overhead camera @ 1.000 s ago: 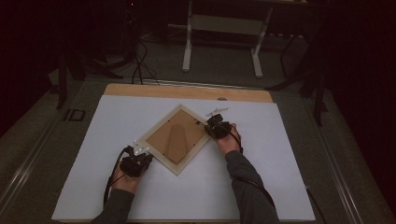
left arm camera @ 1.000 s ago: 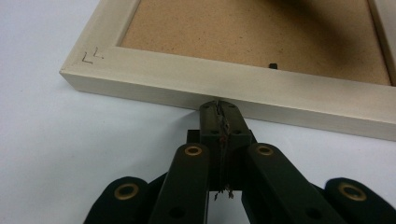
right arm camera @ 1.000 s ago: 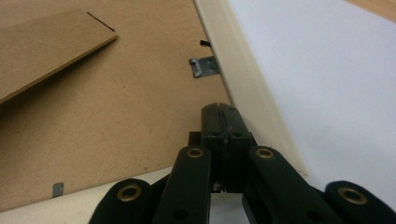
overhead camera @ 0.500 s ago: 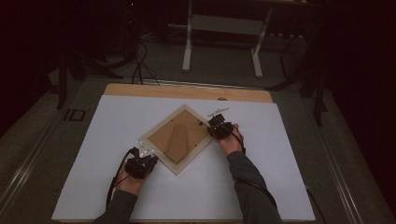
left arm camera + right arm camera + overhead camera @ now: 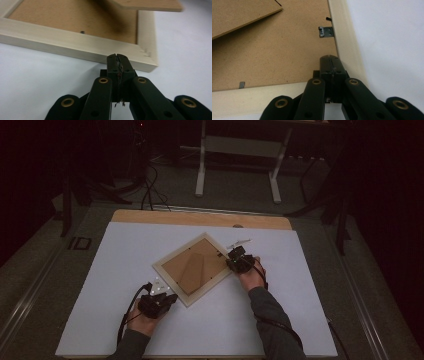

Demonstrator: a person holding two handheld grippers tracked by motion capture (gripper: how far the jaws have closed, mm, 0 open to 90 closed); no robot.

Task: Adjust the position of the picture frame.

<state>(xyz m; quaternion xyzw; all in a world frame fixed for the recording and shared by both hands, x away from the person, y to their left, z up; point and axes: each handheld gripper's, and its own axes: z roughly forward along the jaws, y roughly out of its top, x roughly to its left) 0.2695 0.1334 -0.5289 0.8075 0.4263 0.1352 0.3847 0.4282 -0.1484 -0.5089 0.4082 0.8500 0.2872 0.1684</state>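
Note:
A pale wooden picture frame lies face down and turned like a diamond on the white sheet, its brown backing board up. The folding stand lifts off the board. My left gripper is shut and empty. Its tips are against the frame's outer side, close to the near corner. My right gripper is also shut and empty. Its tips rest over the backing board just inside the frame's right corner, below a metal hanger.
The white sheet covers most of the table, with a strip of bare wood at the far edge. A small metal tab holds the board in the frame. Beyond the table are a white trestle and floor cables.
My left gripper has slid a little to the right along the frame's near edge, toward its near corner. The frame and the right gripper have hardly shifted.

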